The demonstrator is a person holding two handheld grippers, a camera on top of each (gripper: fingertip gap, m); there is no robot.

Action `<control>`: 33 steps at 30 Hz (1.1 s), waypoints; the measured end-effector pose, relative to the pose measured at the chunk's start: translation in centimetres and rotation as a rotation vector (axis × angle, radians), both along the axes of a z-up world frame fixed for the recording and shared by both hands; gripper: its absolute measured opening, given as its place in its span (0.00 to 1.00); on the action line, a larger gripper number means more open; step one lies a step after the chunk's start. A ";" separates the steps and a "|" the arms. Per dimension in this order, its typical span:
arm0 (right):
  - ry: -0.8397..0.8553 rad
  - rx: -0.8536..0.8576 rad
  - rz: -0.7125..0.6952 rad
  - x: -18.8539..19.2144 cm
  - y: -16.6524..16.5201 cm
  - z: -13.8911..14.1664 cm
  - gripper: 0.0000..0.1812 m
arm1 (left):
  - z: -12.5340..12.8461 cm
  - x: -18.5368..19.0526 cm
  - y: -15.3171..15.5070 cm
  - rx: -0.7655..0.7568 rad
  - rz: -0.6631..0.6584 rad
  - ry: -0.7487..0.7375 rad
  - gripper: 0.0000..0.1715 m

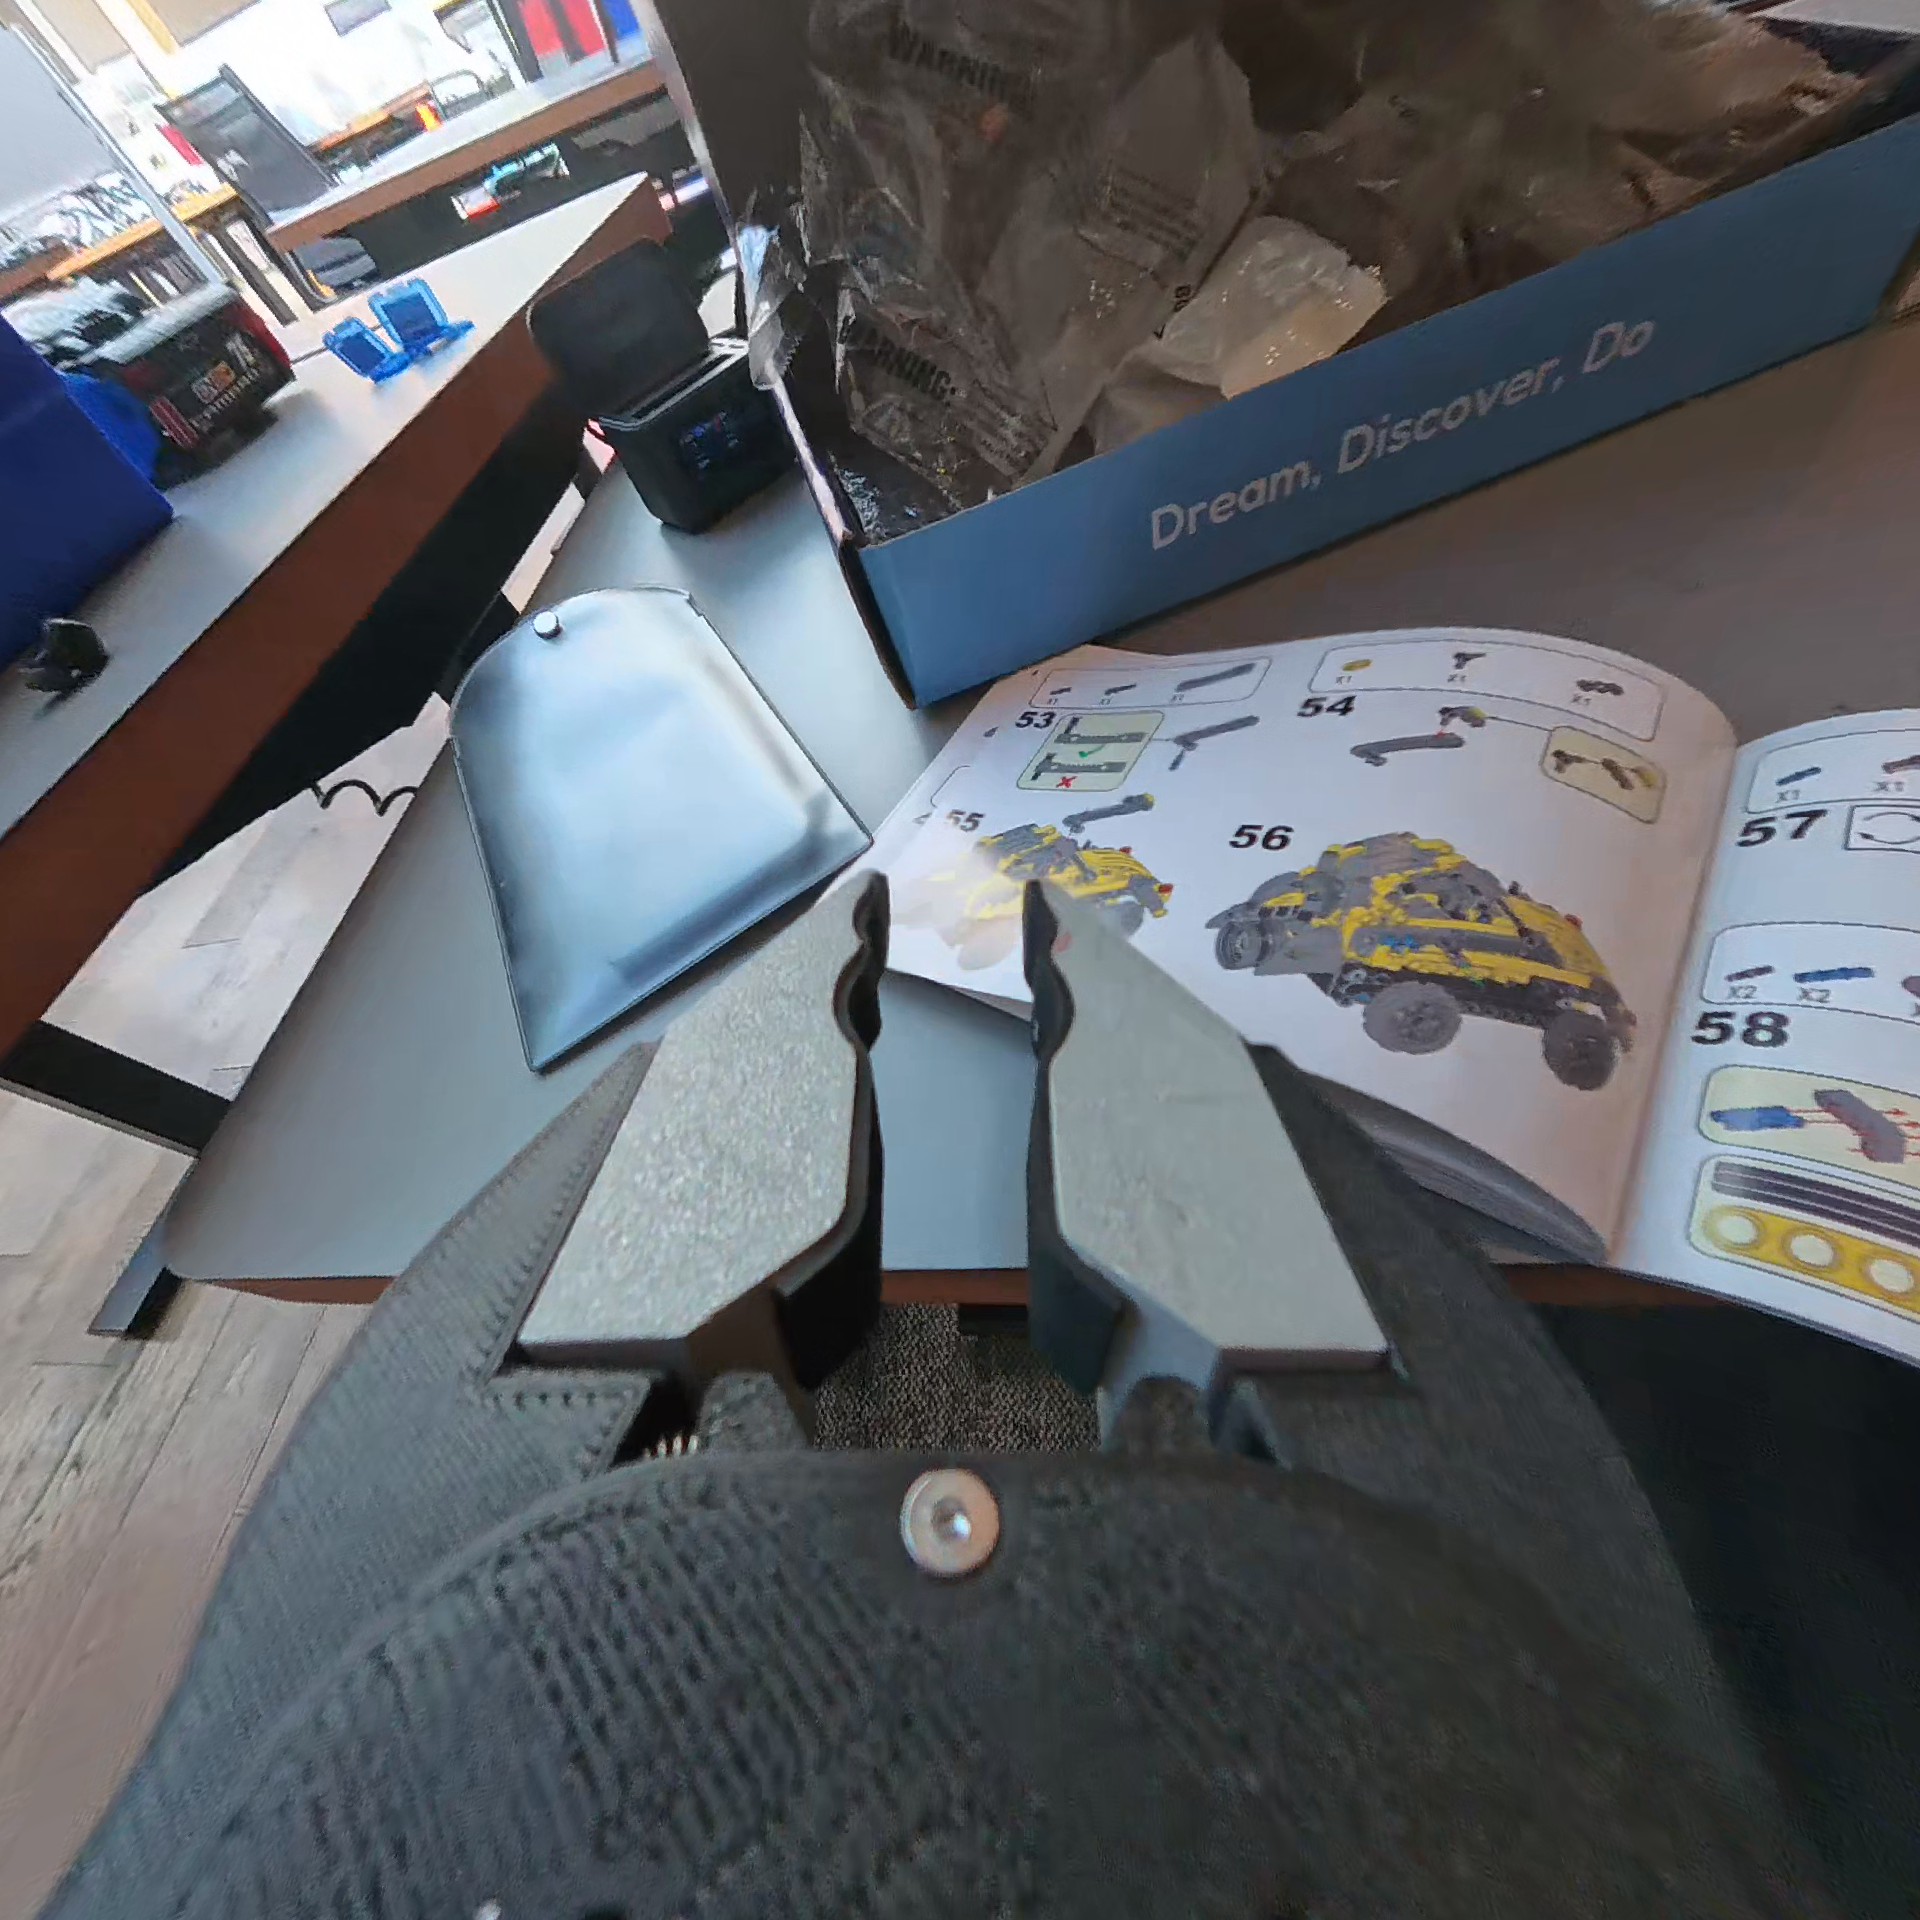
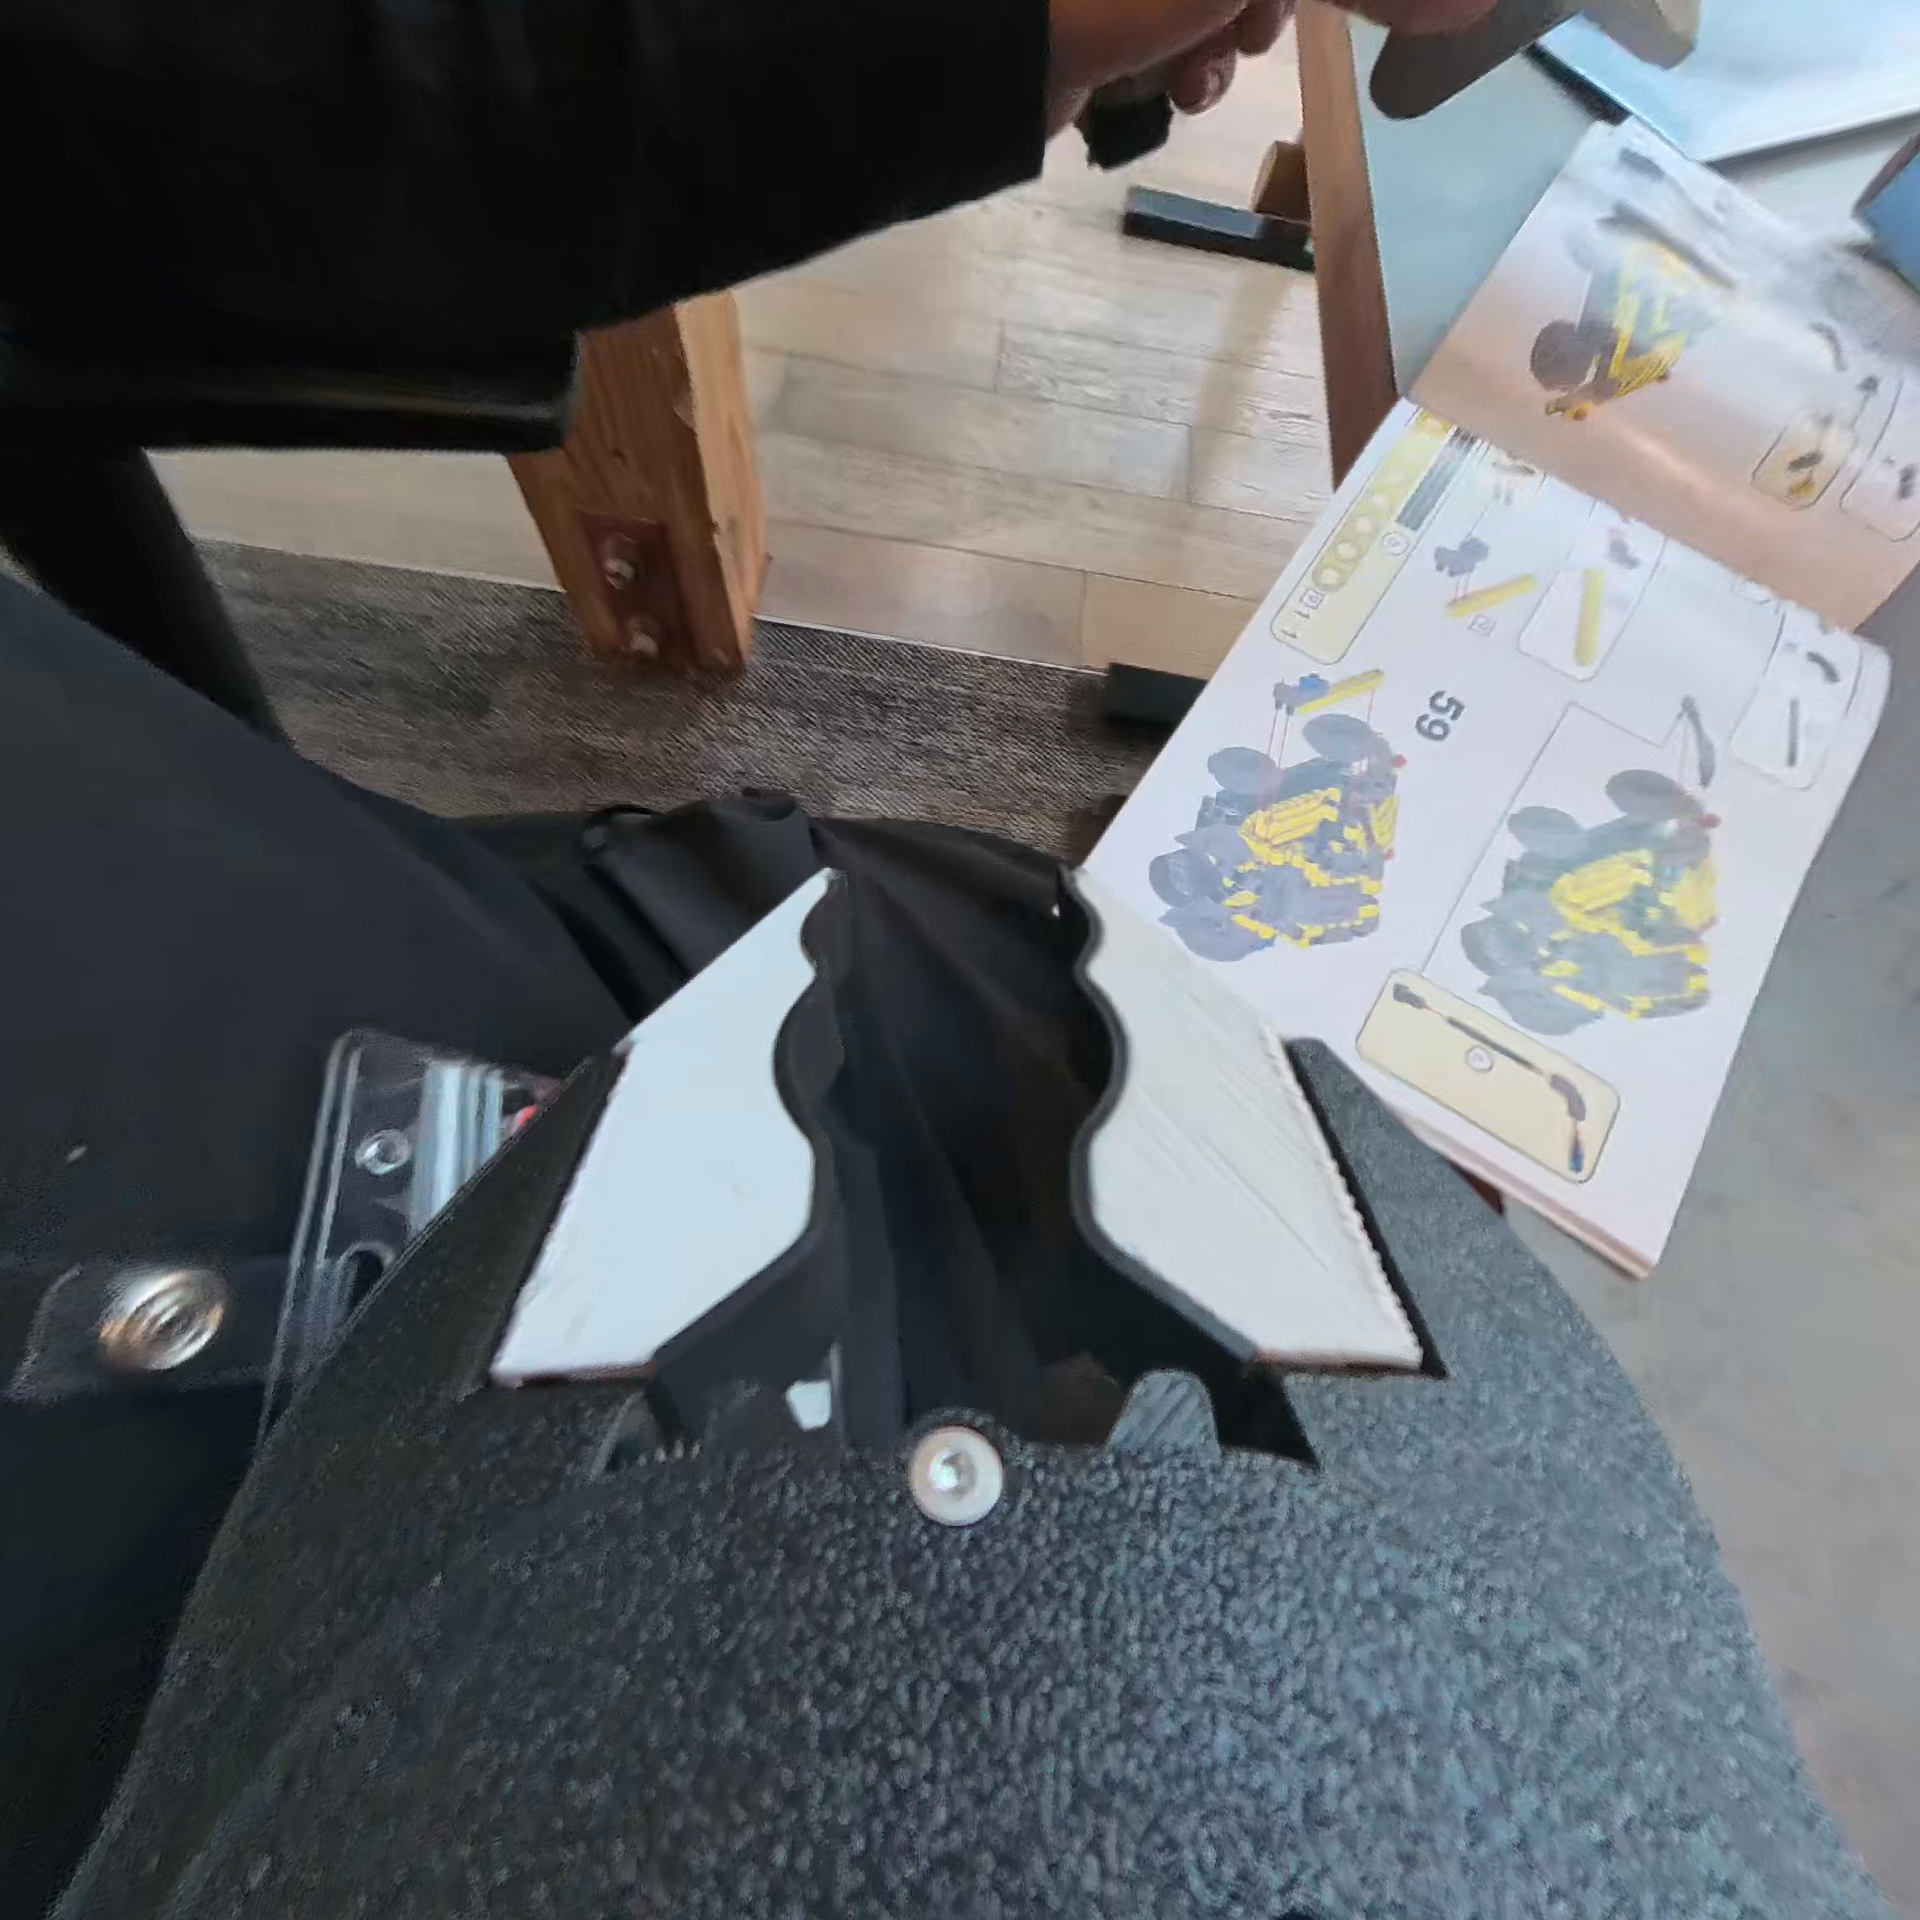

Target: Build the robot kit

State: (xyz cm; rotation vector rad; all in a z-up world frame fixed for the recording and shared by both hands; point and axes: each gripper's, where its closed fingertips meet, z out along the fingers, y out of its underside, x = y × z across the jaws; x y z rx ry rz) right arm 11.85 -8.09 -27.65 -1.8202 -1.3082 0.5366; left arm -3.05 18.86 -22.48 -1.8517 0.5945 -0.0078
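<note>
In the left wrist view, the open instruction booklet (image 1: pixel 1351 883) runs off the frame at 3 o'clock, so its right page is cut off, and its lower corner is hidden behind the left gripper (image 1: pixel 956 904), whose jaws stand slightly apart with nothing between them, their tips hovering over the booklet's left edge. At 1 o'clock a blue cardboard box (image 1: pixel 1351 457) holds crumpled clear plastic bags (image 1: pixel 987 312), blurred at the top. At 11 o'clock lies a dark flat pouch (image 1: pixel 644 821) with a snap, and beyond it a small black device (image 1: pixel 696 436) sits on the grey table (image 1: pixel 1714 520); a second table (image 1: pixel 260 520) at 10 o'clock carries blue plastic pieces (image 1: pixel 400 327). In the right wrist view, the right gripper (image 2: pixel 951 894) is moderately open and empty, pointing at dark clothing (image 2: pixel 312 935). The booklet (image 2: pixel 1507 831) lies at 2 o'clock, blurred, overhanging the table edge. A dark sleeve (image 2: pixel 468 156) covers 11 o'clock, hiding part of a wooden leg (image 2: pixel 665 499). A clear badge holder (image 2: pixel 416 1143) at 9 o'clock is partly hidden by the gripper.
</note>
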 end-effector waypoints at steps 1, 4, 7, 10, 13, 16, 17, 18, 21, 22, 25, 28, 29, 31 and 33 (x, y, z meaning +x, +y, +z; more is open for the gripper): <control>-0.036 0.047 -0.016 -0.3 0.4 -0.2 0.22 | 0.4 0.1 0.0 0.017 0.000 -0.003 0.13; -0.160 0.203 -0.127 -0.5 3.0 -0.1 0.28 | 0.9 0.5 -0.3 0.031 -0.016 -0.021 0.13; -0.309 0.242 -0.207 0.8 5.0 -0.9 0.28 | 0.4 0.7 -0.4 0.023 -0.024 -0.009 0.13; -0.365 0.251 -0.298 3.2 6.9 -0.3 0.26 | 0.4 0.7 -0.4 0.028 -0.033 -0.005 0.12; -0.329 0.260 -0.439 6.4 9.0 1.7 0.23 | 0.3 0.6 -0.3 0.030 -0.032 -0.008 0.12; -0.351 0.173 -0.547 9.8 10.2 1.4 0.23 | 0.1 0.1 -0.2 0.025 -0.017 -0.001 0.12; -0.341 0.152 -0.560 10.4 10.3 1.3 0.23 | 0.1 -0.1 -0.1 0.025 -0.012 -0.005 0.12; -0.322 0.148 -0.565 10.7 10.2 1.4 0.23 | 0.2 -0.3 -0.1 0.027 -0.006 -0.013 0.12; -0.241 0.145 -0.550 10.2 9.9 2.2 0.22 | 0.5 0.3 -0.5 0.021 -0.059 -0.073 0.10; -0.192 0.131 -0.512 9.3 9.6 2.4 0.22 | 0.7 1.3 -0.9 0.030 -0.109 -0.093 0.07; -0.078 0.078 -0.420 6.5 9.4 3.0 0.21 | 1.2 4.3 -1.8 0.050 -0.214 -0.056 0.06; 0.022 0.008 -0.364 3.0 11.2 4.3 0.21 | -0.9 5.5 -2.0 -0.035 -0.206 0.036 0.05; 0.042 0.001 -0.359 1.9 12.4 4.9 0.22 | -1.9 5.7 -2.1 -0.084 -0.209 0.046 0.00; 0.083 -0.030 -0.361 -0.3 15.3 6.0 0.24 | -4.2 5.8 -2.4 -0.196 -0.218 0.060 0.00; 0.102 -0.073 -0.365 -2.3 18.2 6.0 0.24 | -4.9 5.3 -2.5 -0.231 -0.215 0.071 0.00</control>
